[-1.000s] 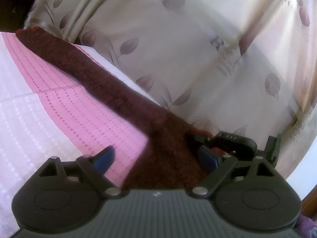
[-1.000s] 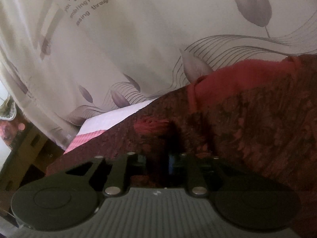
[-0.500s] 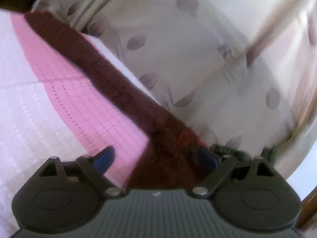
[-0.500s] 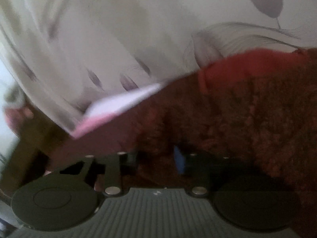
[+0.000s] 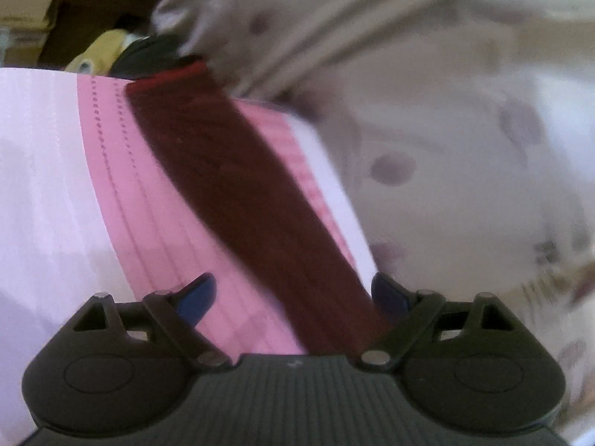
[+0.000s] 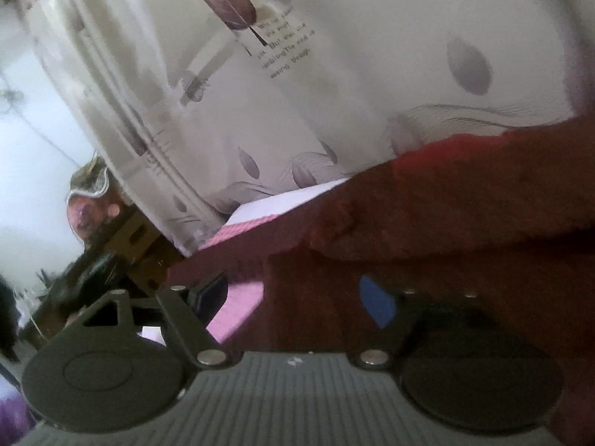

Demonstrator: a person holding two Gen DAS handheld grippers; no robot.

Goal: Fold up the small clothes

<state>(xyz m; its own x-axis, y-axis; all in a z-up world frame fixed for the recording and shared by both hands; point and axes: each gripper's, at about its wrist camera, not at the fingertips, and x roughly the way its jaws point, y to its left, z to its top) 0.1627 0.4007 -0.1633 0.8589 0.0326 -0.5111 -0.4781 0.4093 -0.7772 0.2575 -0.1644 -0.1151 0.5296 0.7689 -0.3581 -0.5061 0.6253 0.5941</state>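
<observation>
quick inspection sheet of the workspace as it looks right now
surface: pink and white striped cover, with a dark red strip lying across it
job's things: dark red knit garment, one long part stretched flat; in the right wrist view it fills the right side
clutter: yellow and black things past the far edge, blurred
grippers: left tongs open over the garment; right tongs open, with cloth between the pads
cables: nothing seen
surroundings: leaf-print curtain with printed text, brown furniture at left
</observation>
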